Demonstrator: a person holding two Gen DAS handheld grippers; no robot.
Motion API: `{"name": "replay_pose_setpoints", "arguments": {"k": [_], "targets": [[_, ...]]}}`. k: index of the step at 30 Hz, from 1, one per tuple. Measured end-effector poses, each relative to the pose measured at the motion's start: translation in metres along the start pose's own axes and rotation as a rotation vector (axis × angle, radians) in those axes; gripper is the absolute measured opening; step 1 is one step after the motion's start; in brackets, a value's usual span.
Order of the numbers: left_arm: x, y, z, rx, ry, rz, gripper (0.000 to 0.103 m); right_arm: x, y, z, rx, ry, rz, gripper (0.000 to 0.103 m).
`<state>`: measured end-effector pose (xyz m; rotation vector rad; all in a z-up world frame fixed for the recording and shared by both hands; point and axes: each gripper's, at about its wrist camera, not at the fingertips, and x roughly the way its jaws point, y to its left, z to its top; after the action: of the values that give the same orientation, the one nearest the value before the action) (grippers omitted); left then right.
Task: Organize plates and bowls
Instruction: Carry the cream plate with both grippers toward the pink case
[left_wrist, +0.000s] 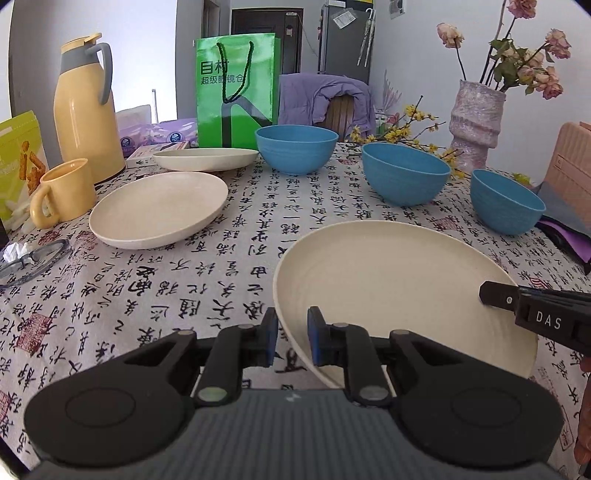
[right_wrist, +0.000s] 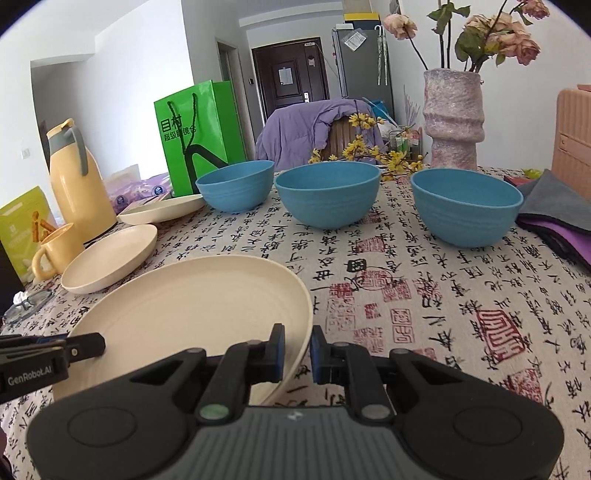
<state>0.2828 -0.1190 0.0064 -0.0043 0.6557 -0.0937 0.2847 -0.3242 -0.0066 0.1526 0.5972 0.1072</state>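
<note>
above the tabletop (left_wrist: 184, 280), both tools pinch one cream plate (left_wrist: 399, 280) by opposite rims.
left wrist view: the left tool (left_wrist: 292, 338) is narrowed onto the plate's left rim, plate tilted; the right tool (left_wrist: 495, 295) enters at its right edge. right wrist view: the right tool (right_wrist: 297, 352) clamps the plate's right rim, and three blue bowls (right_wrist: 327, 194) line up evenly; two more plates (right_wrist: 110, 258) lie left.

near cream plate (left_wrist: 399, 288) - tilted, off the cloth, rim pinched both sides | 2 more cream plates (left_wrist: 159, 208) (left_wrist: 205, 158) flat at left, apart | 3 blue bowls (right_wrist: 236, 184) (right_wrist: 327, 192) (right_wrist: 466, 206) upright, row across back, empty
</note>
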Motion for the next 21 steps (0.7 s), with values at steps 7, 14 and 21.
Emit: {"name": "replay_pose_setpoints", "arguments": {"k": [7, 14, 21], "targets": [[-0.014, -0.051, -0.015, 0.021, -0.020, -0.050, 0.017, -0.035, -0.046, -0.015, 0.028, -0.023, -0.048, 0.014], [-0.010, -0.107, -0.027, 0.048, -0.020, -0.141, 0.017, -0.056, -0.104, -0.025, 0.067, -0.025, -0.125, 0.014], [0.003, -0.147, -0.038, 0.058, 0.001, -0.216, 0.018, -0.068, -0.148, -0.026, 0.072, -0.027, -0.203, 0.014]]}}
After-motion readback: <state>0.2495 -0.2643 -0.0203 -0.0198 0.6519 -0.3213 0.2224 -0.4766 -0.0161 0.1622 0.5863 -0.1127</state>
